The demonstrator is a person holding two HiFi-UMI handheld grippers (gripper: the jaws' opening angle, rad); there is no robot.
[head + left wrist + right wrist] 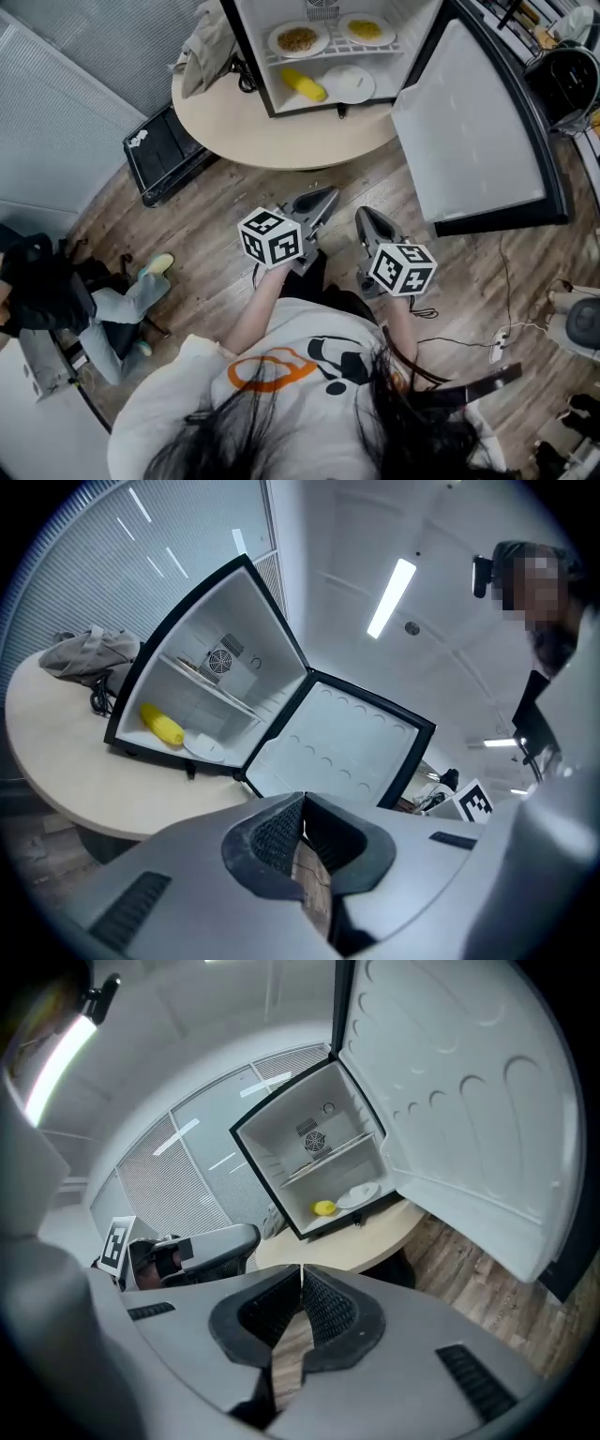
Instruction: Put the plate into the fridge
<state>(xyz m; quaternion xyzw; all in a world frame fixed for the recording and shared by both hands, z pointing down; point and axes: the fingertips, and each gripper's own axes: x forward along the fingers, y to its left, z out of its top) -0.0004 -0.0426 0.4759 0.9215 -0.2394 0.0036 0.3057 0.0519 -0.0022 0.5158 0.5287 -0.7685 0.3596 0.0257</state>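
Note:
A small black fridge stands on the round table with its door swung wide open to the right. Inside, a white plate lies on the bottom floor next to a yellow corn cob. Two plates of food rest on the wire shelf above. The white plate and the cob also show in the left gripper view. My left gripper and right gripper are held low over the wooden floor, well short of the table, both shut and empty.
A crumpled grey cloth with a black cable lies on the table left of the fridge. A black tray-like box sits on the floor at the left. A seated person is at the far left. Cables and a power strip lie at the right.

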